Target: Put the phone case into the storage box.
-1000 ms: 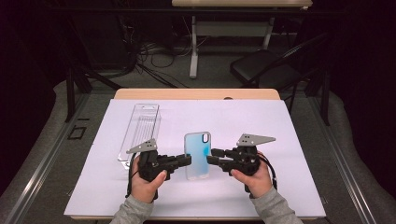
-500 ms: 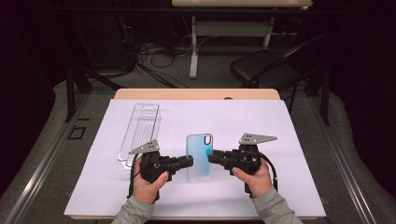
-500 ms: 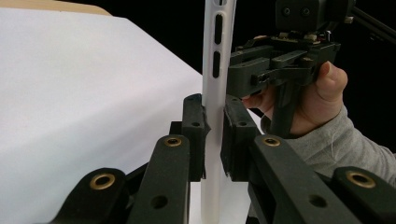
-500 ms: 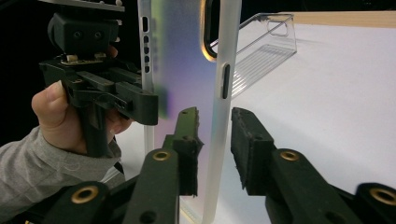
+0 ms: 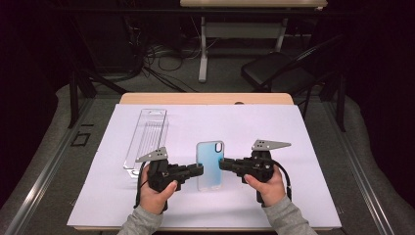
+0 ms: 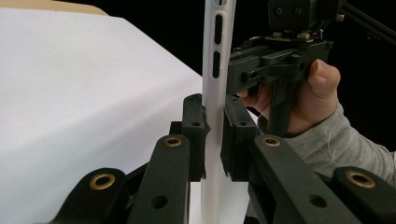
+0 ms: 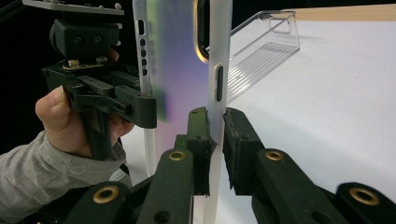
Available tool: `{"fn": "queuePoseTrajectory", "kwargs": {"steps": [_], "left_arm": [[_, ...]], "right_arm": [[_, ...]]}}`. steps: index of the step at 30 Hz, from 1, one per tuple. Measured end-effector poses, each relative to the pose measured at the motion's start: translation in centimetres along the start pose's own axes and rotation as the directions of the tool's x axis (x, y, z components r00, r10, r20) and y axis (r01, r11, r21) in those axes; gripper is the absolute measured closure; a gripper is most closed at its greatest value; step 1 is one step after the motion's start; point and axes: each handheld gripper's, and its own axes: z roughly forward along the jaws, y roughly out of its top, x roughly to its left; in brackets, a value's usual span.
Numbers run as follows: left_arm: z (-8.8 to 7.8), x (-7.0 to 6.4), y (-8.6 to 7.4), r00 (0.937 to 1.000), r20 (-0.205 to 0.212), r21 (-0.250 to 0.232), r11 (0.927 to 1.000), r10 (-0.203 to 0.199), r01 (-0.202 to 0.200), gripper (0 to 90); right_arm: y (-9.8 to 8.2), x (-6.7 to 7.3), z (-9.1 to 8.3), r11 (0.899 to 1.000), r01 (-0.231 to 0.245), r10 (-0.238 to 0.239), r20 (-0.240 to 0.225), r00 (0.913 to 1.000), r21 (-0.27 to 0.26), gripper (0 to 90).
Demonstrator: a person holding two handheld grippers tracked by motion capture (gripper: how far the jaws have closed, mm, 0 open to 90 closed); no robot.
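**Over the desk: a phone case pinched from both sides**

Near the desk's front edge, the left tool and right tool, its jaws just closing, each pinch one edge of the blue phone case. No readable writing shows on it. A clear package lies far left.

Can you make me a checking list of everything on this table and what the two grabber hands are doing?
Surface: white sheet laid over a wooden table.
Job's things: blue phone case, held between the two grippers; clear plastic box lying on the sheet farther back on the left.
Clutter: nothing seen.
Grippers: left gripper is shut on the case's left edge; right gripper has just been closing and its pads now pinch the case's right edge.
Cables: a black cable trails by the right hand; loose cables on the floor beyond the table.
Surroundings: dark room, a black chair and a table leg behind.
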Motion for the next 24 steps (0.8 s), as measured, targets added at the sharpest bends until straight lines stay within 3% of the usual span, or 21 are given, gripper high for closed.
{"fn": "queuePoseTrajectory", "kwargs": {"steps": [12, 24], "left_arm": [[0.05, 0.0, -0.04, 1.0, 0.001, 0.002, 1.0, -0.002, 0.002, 81.3], [0.12, 0.09, -0.13, 0.9999, 0.003, -0.001, 0.9999, -0.012, 0.012, 81.2]], "right_arm": [[-0.13, -0.31, 0.07, 0.999, -0.035, 0.035, -0.009, 0.9994, 0.003, 82.6], [-0.23, -0.03, -0.02, 1.0, -0.027, 0.027, 0.012, 0.9996, -0.003, 83.3]]}}
